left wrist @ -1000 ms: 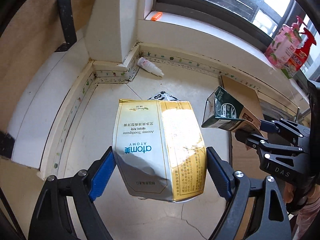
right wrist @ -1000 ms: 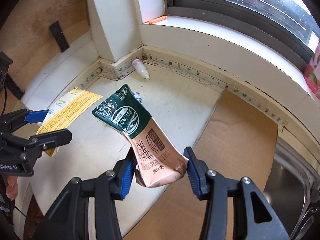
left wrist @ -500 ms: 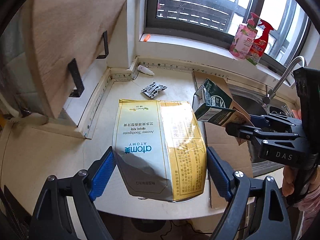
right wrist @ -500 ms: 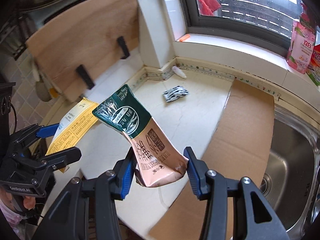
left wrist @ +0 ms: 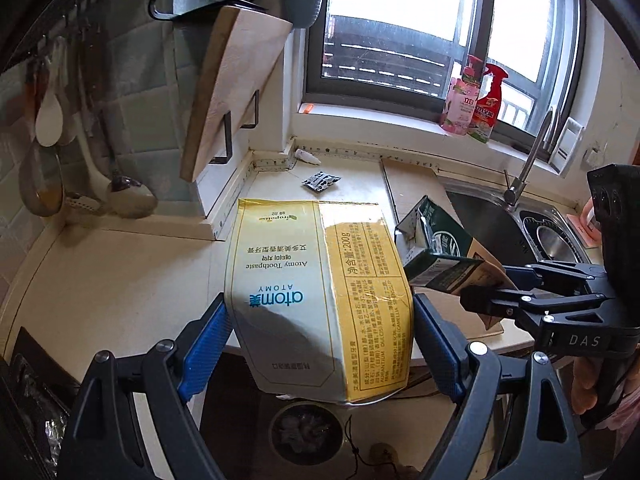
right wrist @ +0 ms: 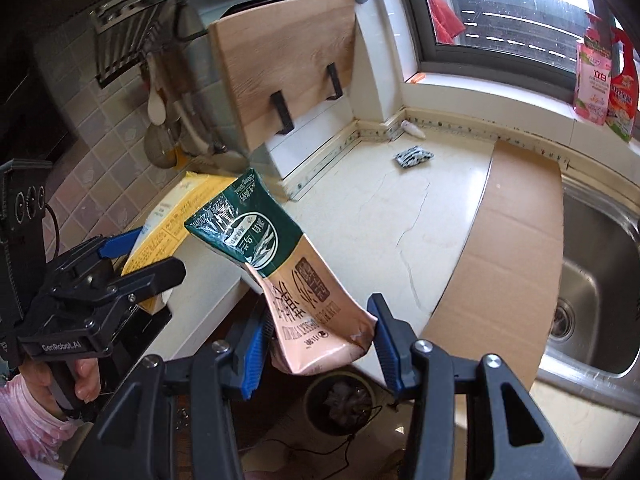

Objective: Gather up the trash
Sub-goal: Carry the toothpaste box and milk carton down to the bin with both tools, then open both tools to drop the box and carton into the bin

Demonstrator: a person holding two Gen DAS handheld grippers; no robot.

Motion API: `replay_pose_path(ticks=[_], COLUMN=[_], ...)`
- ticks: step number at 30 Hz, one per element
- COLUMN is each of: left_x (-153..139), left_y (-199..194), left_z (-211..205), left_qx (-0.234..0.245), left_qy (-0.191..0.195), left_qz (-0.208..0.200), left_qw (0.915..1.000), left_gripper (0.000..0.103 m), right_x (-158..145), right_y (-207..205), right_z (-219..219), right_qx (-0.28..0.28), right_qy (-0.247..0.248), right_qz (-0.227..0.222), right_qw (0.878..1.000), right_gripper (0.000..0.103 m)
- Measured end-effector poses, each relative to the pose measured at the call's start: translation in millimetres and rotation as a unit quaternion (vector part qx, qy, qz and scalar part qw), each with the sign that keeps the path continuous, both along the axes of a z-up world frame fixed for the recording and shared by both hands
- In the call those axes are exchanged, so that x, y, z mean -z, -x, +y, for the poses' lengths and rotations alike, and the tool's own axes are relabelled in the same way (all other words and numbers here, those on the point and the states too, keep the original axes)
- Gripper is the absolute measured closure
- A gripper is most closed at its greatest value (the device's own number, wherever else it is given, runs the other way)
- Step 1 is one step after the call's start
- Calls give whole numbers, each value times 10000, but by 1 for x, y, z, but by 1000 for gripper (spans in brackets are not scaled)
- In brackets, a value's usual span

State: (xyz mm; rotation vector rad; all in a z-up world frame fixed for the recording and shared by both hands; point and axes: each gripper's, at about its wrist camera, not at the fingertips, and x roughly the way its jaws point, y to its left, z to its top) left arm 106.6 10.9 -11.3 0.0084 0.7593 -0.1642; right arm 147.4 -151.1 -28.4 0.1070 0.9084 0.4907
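My left gripper (left wrist: 320, 340) is shut on a white and yellow Atomy toothpaste box (left wrist: 316, 296), held out past the counter's front edge. My right gripper (right wrist: 316, 336) is shut on a crushed green and tan carton (right wrist: 288, 276); it also shows in the left wrist view (left wrist: 440, 252). A round trash bin (left wrist: 306, 430) stands on the floor right below the toothpaste box, and in the right wrist view the bin (right wrist: 340, 402) is right below the carton. A small black and white wrapper (right wrist: 414, 157) and a little white bottle (right wrist: 412, 130) lie on the counter near the back corner.
A wooden cutting board (right wrist: 288, 68) leans on a rack at the back left. A flat cardboard sheet (right wrist: 508, 248) covers the counter beside the steel sink (right wrist: 596, 288). Two spray bottles (left wrist: 474, 104) stand on the window sill. Ladles (left wrist: 52, 120) hang on the tiled wall.
Both grippers have pulled back and up from the counter with their items, out past its front edge. The trash bin on the floor has come into view below them.
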Motion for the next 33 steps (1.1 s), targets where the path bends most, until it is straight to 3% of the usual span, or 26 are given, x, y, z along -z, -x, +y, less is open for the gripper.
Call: replay_pose_path(ticks=[4, 9, 17, 22, 28, 33], left_x=[21, 77, 205, 287, 381, 446], left_y=[34, 61, 81, 86, 85, 71], left_z=[6, 18, 34, 33, 43, 49], left_qx=[-84, -284, -691, -779, -1015, -1025], left_qy=[33, 199, 330, 60, 260, 194], left_qz=[-98, 105, 635, 808, 1124, 1278], left_qw=[9999, 9993, 9950, 9937, 9881, 9863], left_gripper=[17, 17, 17, 17, 17, 17], right_x=[25, 73, 188, 261, 355, 417], right_y=[31, 60, 83, 86, 75, 63], right_z=[15, 35, 55, 59, 66, 75], right_qx=[12, 26, -50, 97, 142, 124], right_qy=[-51, 169, 398, 465, 345, 515], right_qz=[125, 252, 751, 955, 1454, 1611], right_qw=[9999, 9995, 9964, 9943, 9887, 9855], right_gripper=[55, 55, 55, 55, 55, 55])
